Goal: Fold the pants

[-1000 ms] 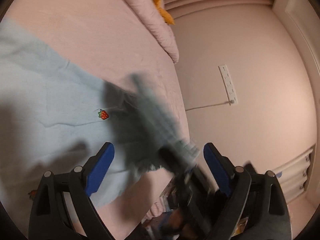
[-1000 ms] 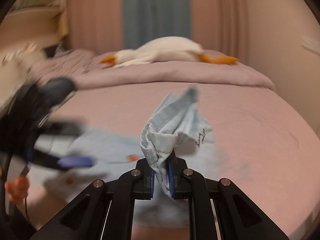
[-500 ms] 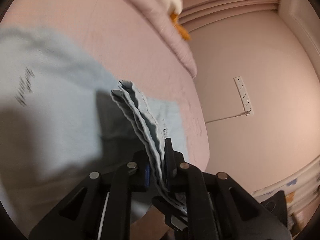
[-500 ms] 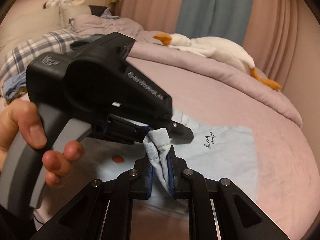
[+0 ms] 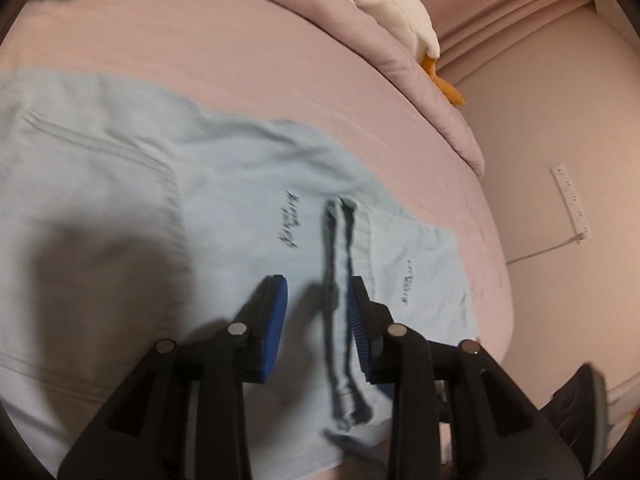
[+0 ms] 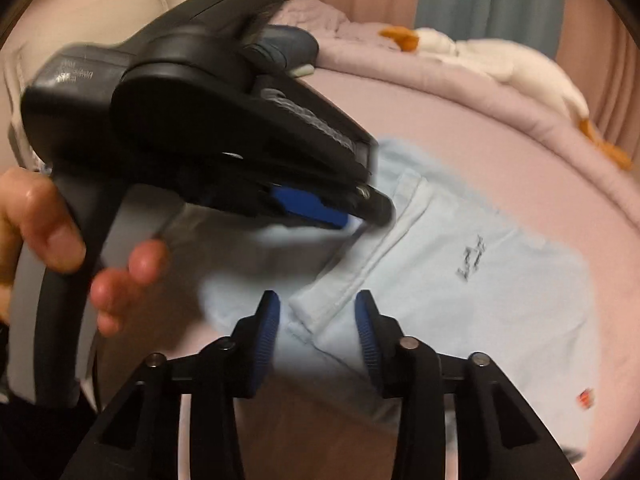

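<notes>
- Left gripper (image 5: 316,320) was partly open and opening; the folded hem of the light blue pants (image 5: 120,200) lay between its pads, against the right one.
- Right gripper (image 6: 316,328) was opening too, a hem corner loose between its pads.
- Pants lay spread on the pink bed (image 5: 240,40).

Text: none legible
Dark script on pants (image 5: 290,220) blurred, small print near hem too; white print on left gripper (image 6: 76,74) body unreadable.
</notes>
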`<state>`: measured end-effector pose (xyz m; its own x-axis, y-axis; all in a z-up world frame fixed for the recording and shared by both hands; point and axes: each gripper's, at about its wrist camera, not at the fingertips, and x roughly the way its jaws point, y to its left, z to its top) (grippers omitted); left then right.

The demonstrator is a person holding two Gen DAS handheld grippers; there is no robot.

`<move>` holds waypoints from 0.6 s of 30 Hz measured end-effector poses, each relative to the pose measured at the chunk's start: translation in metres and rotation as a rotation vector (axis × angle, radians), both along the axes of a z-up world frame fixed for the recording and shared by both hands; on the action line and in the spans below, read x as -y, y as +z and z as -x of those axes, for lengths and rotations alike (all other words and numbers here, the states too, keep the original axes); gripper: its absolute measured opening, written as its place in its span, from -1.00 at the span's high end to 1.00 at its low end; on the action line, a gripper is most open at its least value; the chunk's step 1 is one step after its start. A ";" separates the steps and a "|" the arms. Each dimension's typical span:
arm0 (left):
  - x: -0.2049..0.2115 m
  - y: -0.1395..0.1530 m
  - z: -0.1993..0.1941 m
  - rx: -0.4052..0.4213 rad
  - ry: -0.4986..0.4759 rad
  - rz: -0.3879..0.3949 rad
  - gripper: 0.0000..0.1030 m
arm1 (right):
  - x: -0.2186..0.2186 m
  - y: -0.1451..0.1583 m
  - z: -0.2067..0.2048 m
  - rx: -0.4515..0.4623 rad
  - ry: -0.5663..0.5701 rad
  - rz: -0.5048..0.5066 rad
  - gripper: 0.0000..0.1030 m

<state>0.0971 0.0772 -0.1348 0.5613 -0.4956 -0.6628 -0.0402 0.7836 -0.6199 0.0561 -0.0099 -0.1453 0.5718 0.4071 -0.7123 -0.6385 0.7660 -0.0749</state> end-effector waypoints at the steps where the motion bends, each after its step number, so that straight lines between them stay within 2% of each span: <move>1: -0.001 0.005 0.001 0.014 0.004 -0.012 0.35 | 0.004 0.003 0.000 -0.011 0.000 -0.014 0.18; 5: 0.015 0.027 0.000 0.086 -0.040 0.009 0.32 | 0.046 0.030 0.000 -0.067 -0.011 -0.164 0.17; 7: 0.032 0.033 -0.007 0.106 -0.087 0.032 0.32 | 0.075 0.046 0.001 -0.030 -0.085 -0.218 0.17; 9: 0.060 0.039 -0.014 0.116 -0.151 0.060 0.32 | 0.112 0.057 -0.006 0.014 -0.219 -0.249 0.17; 12: 0.100 0.033 -0.026 0.093 -0.210 0.080 0.34 | 0.145 0.054 -0.013 0.041 -0.396 -0.186 0.18; 14: 0.121 0.022 -0.032 0.079 -0.223 0.026 0.35 | 0.159 0.049 -0.014 0.031 -0.461 -0.168 0.18; 16: 0.125 0.008 -0.038 0.047 -0.199 -0.037 0.36 | 0.169 0.042 -0.017 0.013 -0.492 -0.172 0.18; 17: 0.120 0.002 -0.039 0.040 -0.169 -0.081 0.47 | 0.172 0.040 -0.022 0.001 -0.500 -0.172 0.18; 18: 0.110 -0.002 -0.036 0.032 -0.148 -0.101 0.78 | 0.172 0.036 -0.023 -0.010 -0.498 -0.171 0.18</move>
<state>0.1329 -0.0330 -0.1369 0.5086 -0.5065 -0.6963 0.0991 0.8378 -0.5369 0.0786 -0.1817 -0.1095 0.7191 0.1983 -0.6660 -0.1938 0.9776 0.0819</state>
